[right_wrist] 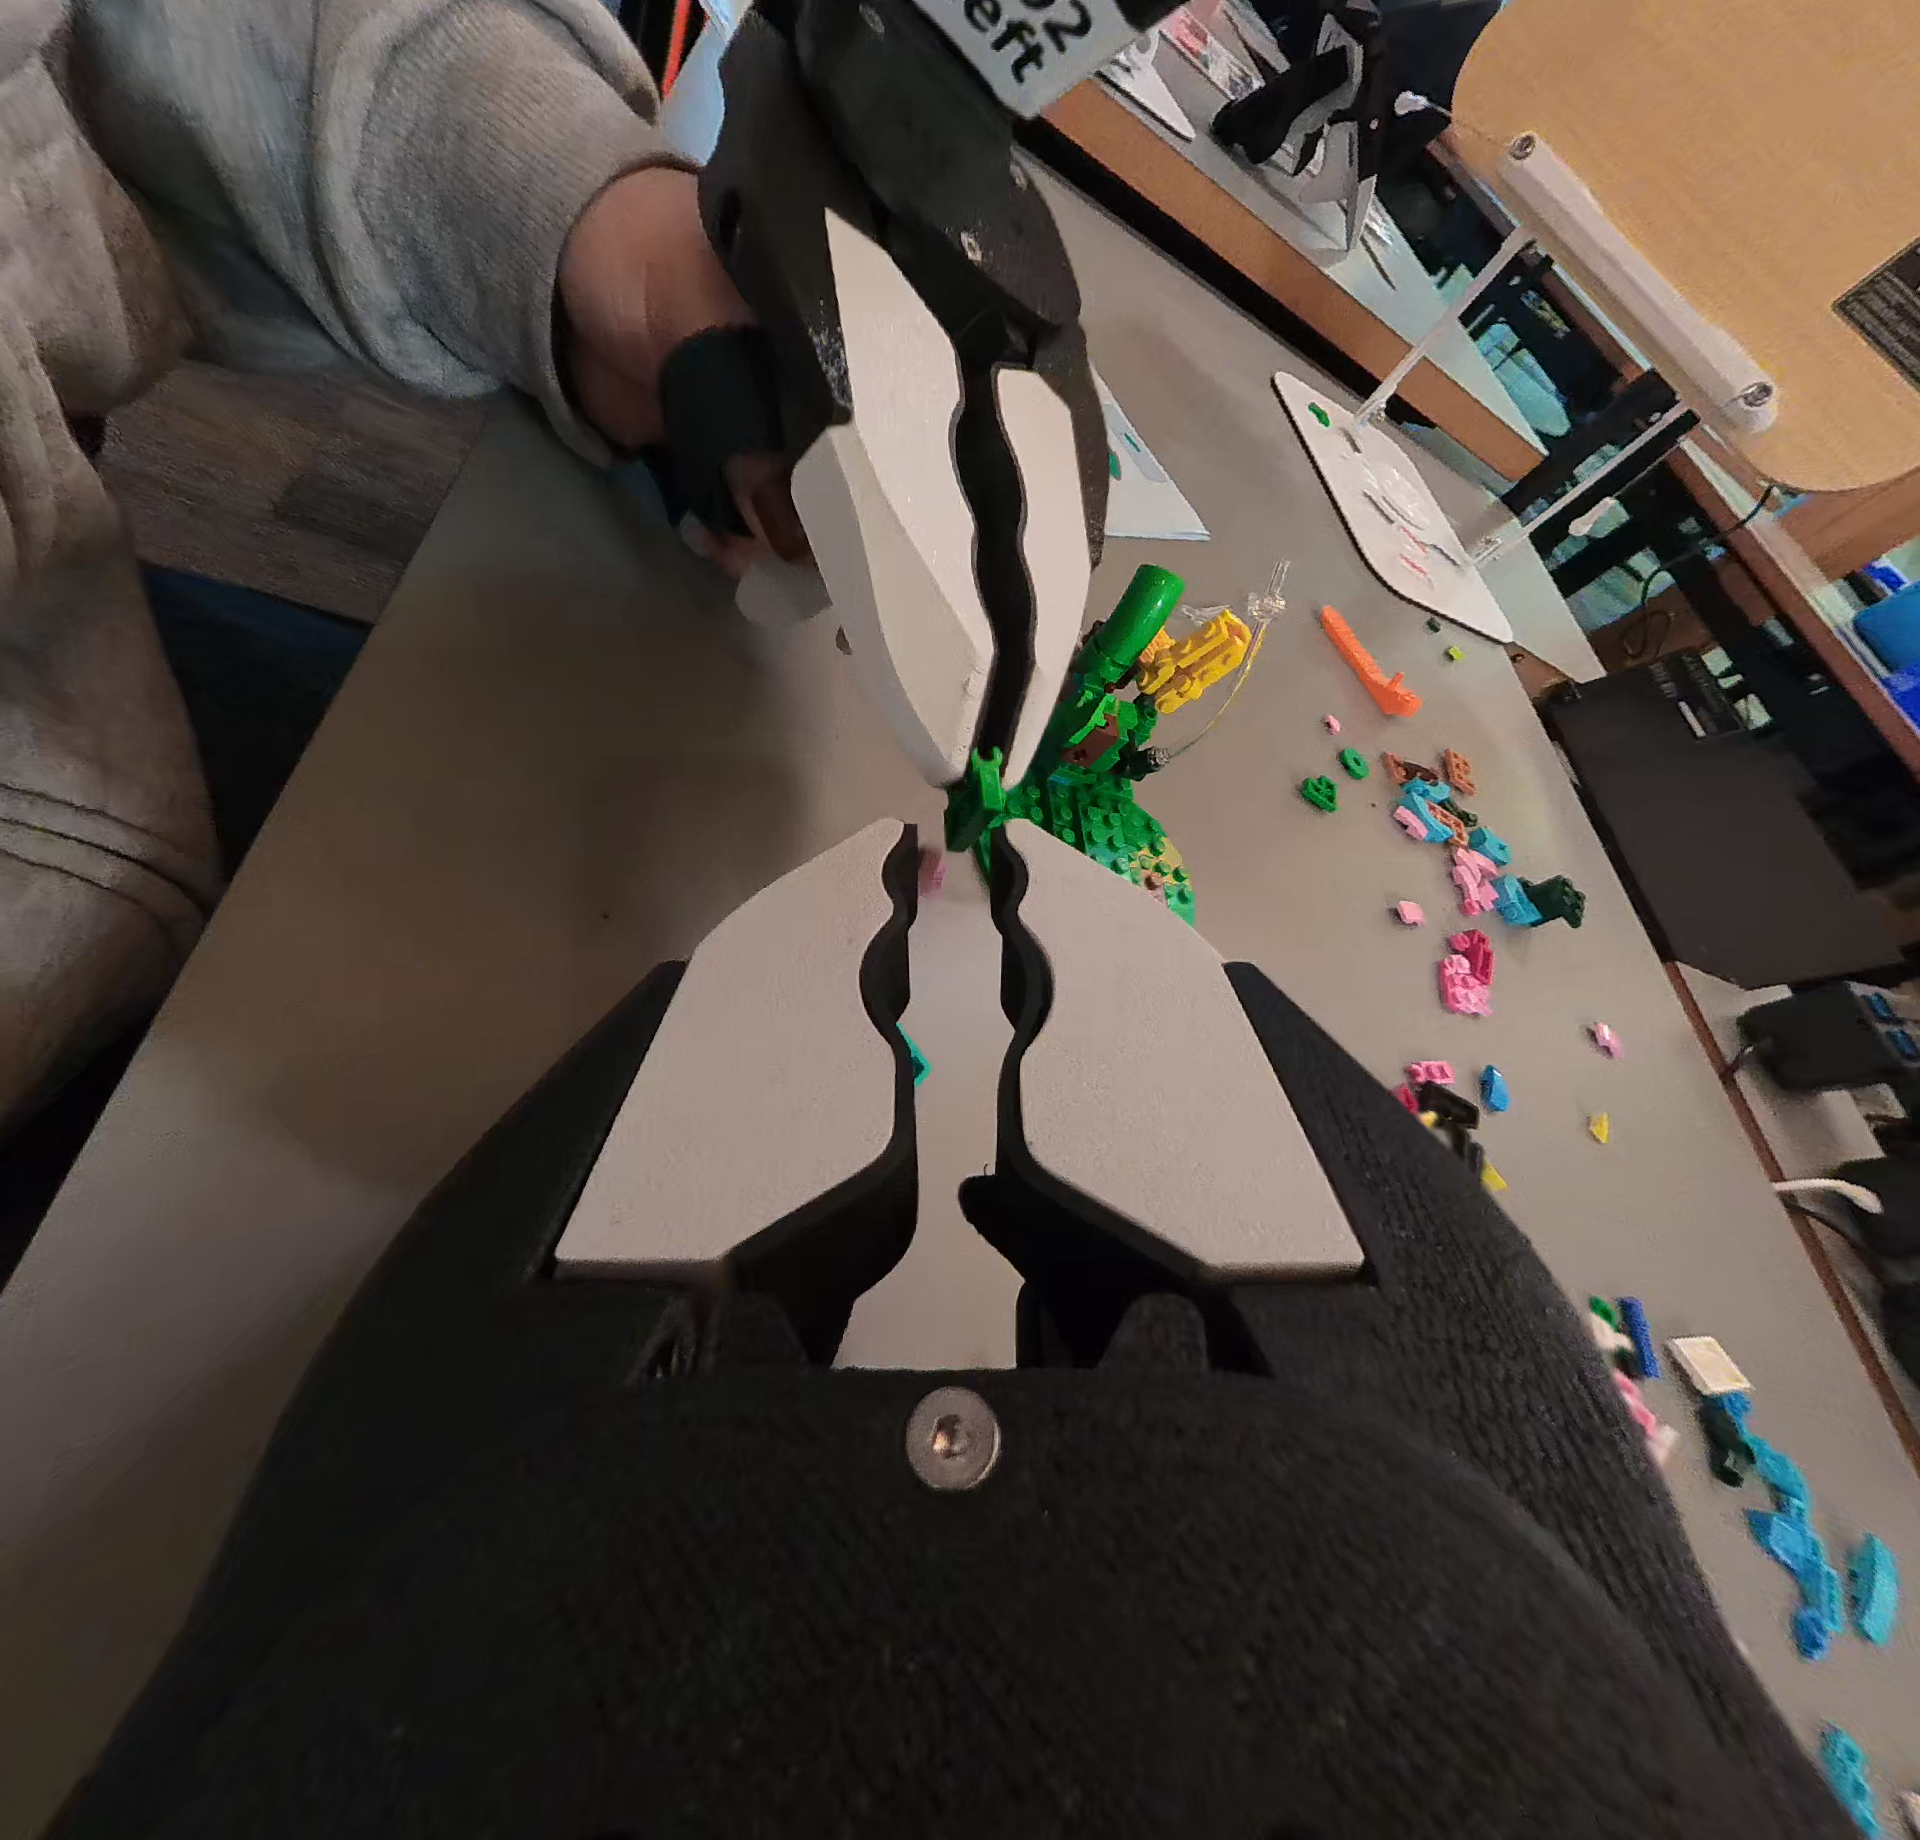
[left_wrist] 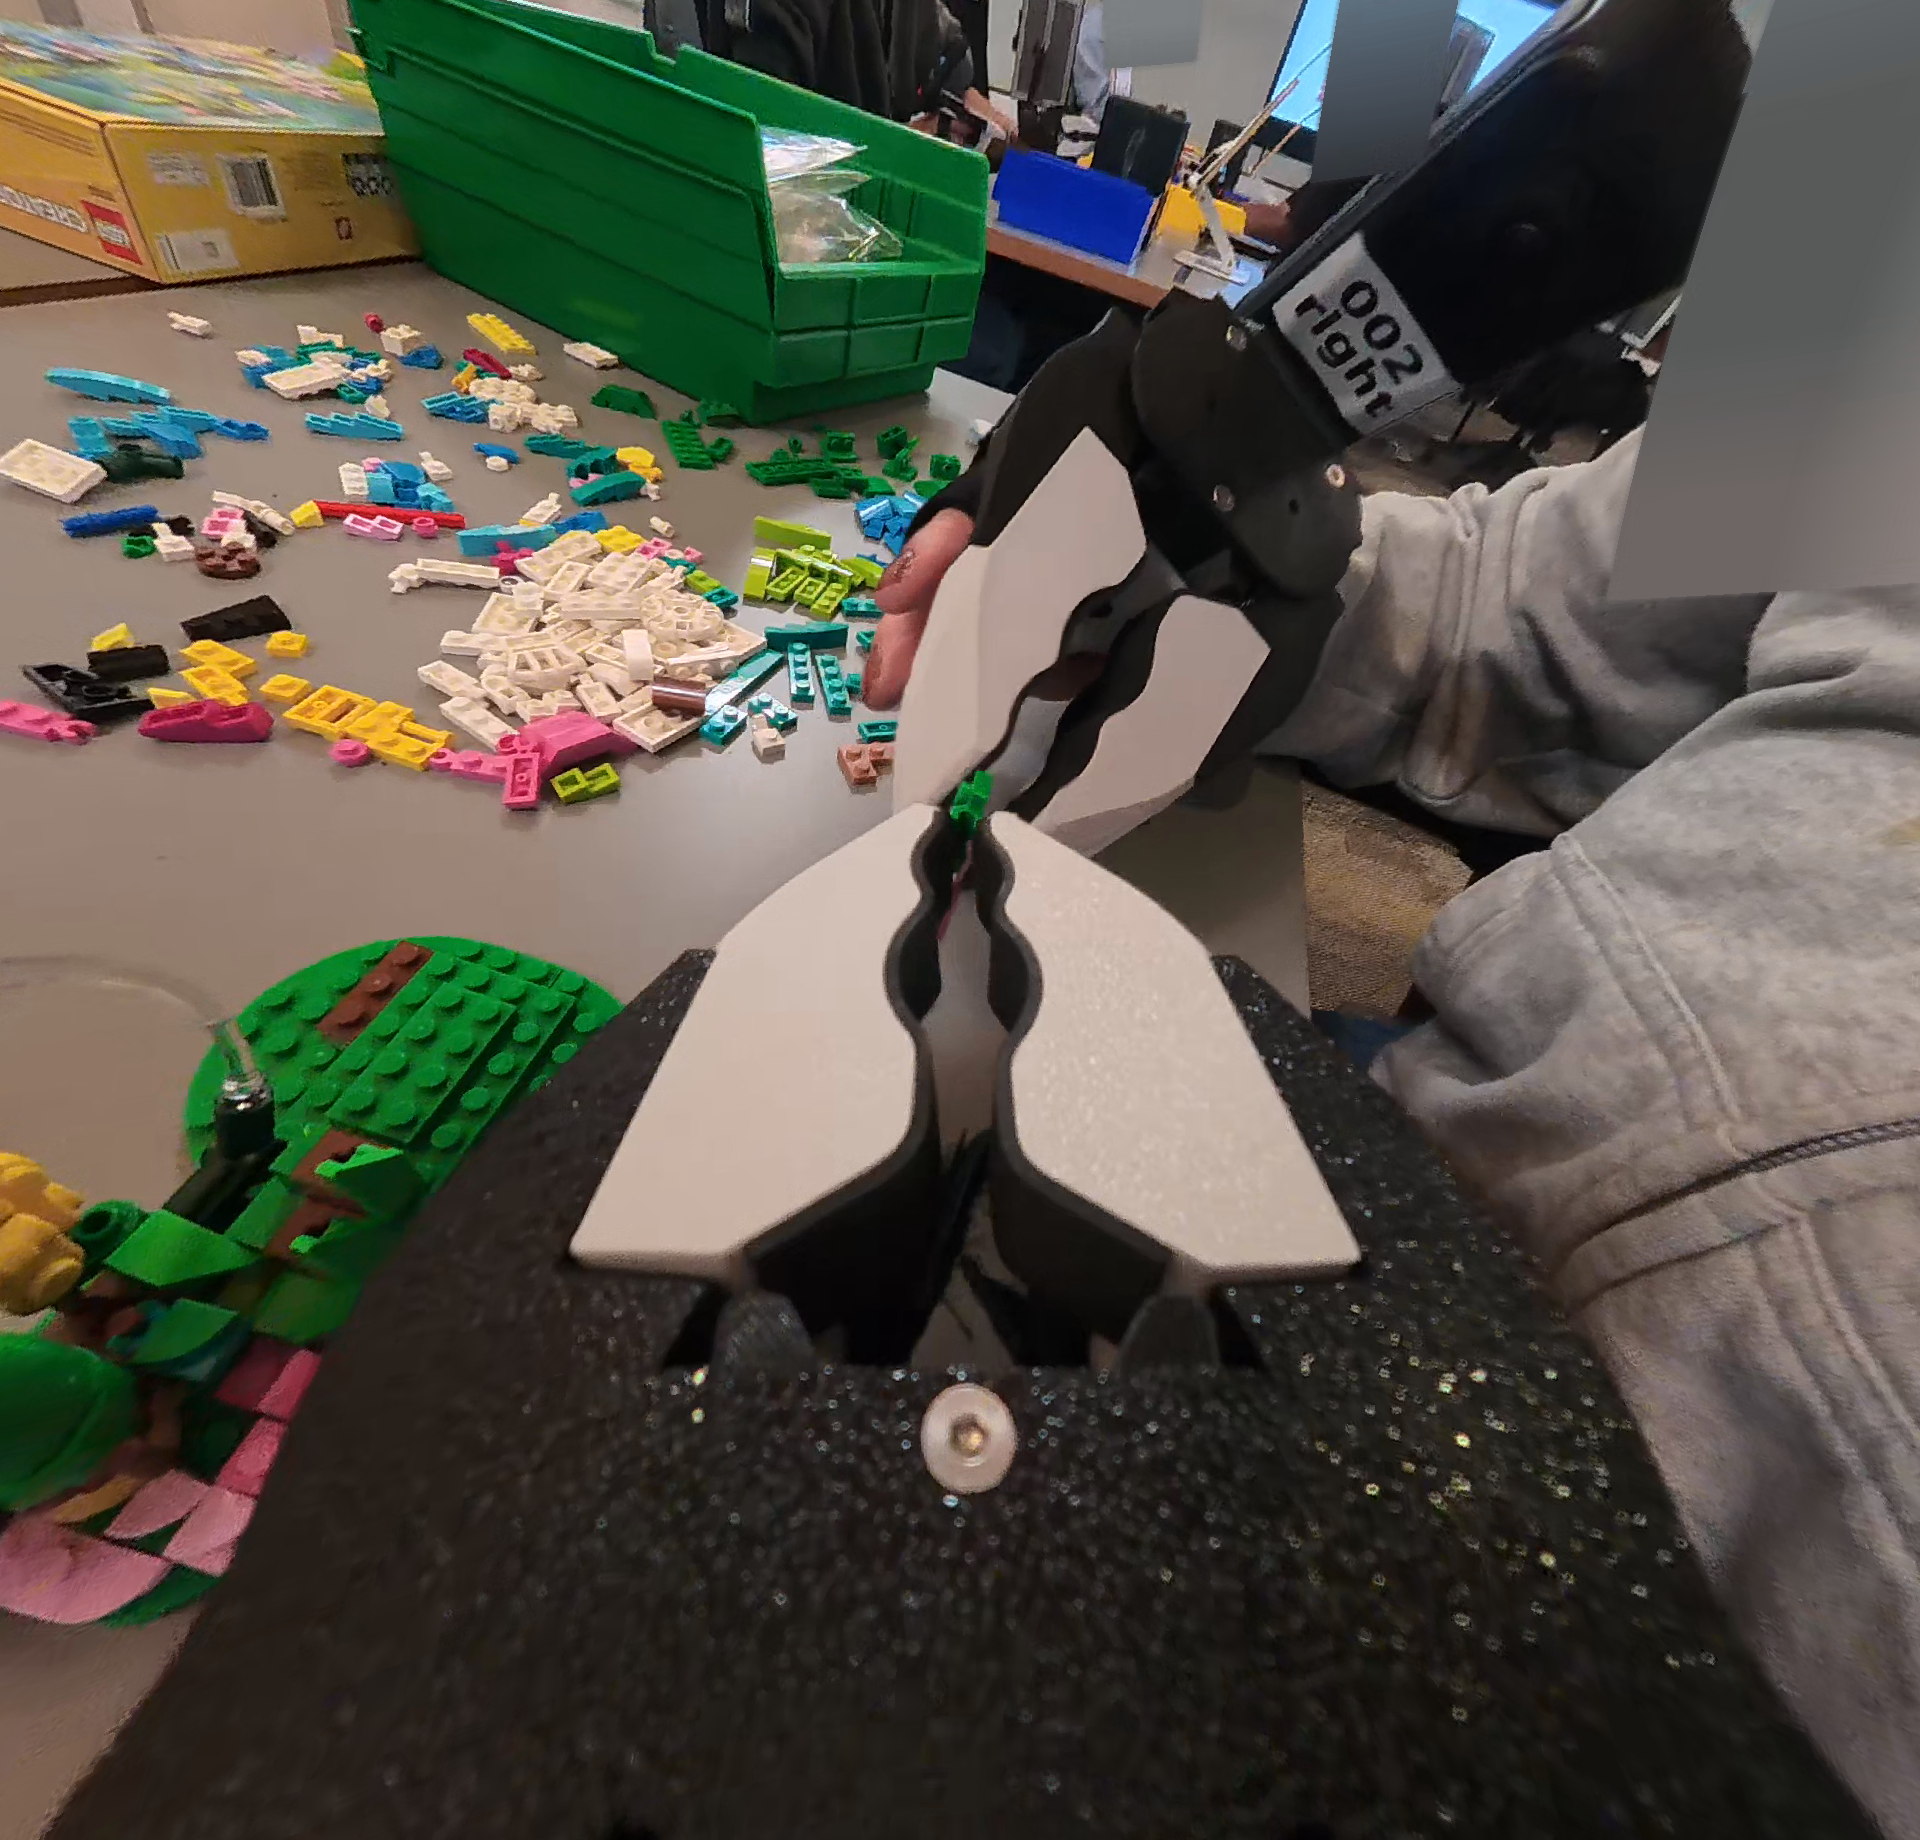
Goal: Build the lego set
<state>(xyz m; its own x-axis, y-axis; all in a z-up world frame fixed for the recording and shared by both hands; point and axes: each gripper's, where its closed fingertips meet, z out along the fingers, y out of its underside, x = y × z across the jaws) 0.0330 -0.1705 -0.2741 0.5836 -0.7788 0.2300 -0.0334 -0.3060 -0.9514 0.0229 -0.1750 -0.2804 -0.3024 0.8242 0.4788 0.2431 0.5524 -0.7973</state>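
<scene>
My left gripper (left_wrist: 961,826) is shut on a small green brick piece (left_wrist: 974,796) that sticks out past its tips, above the grey table (left_wrist: 623,855). A thin pinkish part runs down between its pads. In the right wrist view the left gripper (right_wrist: 982,760) comes down from above with the same green piece (right_wrist: 982,798) in its tips. My right gripper (right_wrist: 956,840) meets it tip to tip. Its jaws stand apart around the green piece's lower end, and a small pink bit (right_wrist: 931,871) sits by its left pad. The right gripper also shows in the left wrist view (left_wrist: 1013,793).
A round green brick build (left_wrist: 436,1042) stands at the lower left and also shows in the right wrist view (right_wrist: 1112,814). Loose bricks (left_wrist: 592,637) cover the table's middle. A green bin (left_wrist: 623,190) and a yellow box (left_wrist: 156,190) stand behind. An orange tool (right_wrist: 1366,668) lies among scattered bricks. My two grippers' fingertips are within a few centimetres of each other.
</scene>
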